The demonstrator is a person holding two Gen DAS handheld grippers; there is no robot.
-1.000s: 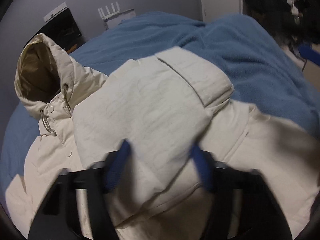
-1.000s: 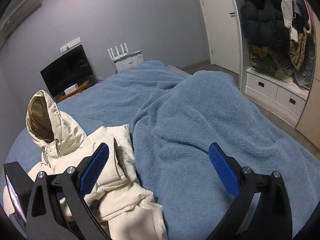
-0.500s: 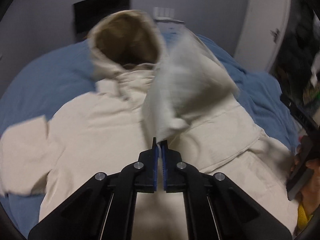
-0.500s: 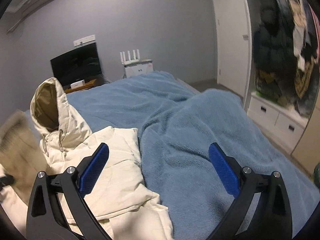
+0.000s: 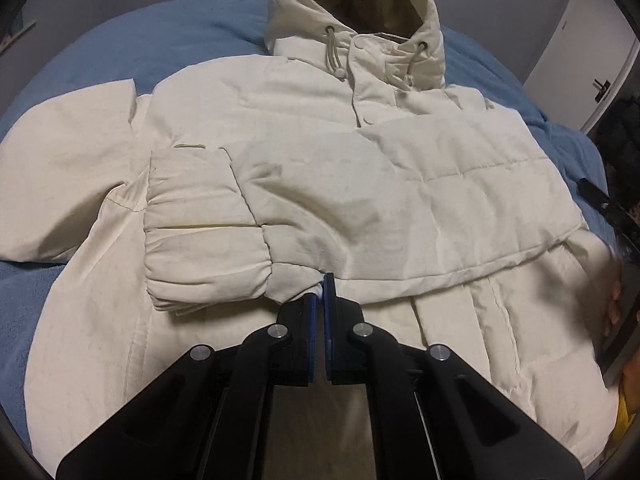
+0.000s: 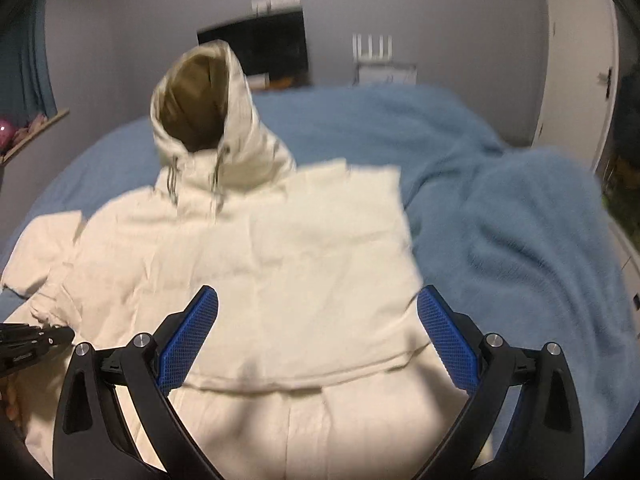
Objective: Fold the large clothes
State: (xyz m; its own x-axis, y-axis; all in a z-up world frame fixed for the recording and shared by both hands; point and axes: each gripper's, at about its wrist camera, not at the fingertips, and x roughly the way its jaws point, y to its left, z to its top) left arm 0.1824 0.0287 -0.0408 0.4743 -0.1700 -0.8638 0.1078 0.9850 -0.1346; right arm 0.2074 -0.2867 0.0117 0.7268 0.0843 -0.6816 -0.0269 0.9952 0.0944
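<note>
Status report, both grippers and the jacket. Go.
Left gripper shut on sleeve, folded across the chest. Right gripper open above jacket. Jacket flat on blue blanket, hood up. Other sleeve still out.

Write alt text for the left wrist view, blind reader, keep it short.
A cream hooded puffer jacket lies front-up on a blue blanket, one sleeve folded across its chest. The left gripper at the bottom is shut on the sleeve's lower edge near the cuff. The hood points away from the camera.
</note>
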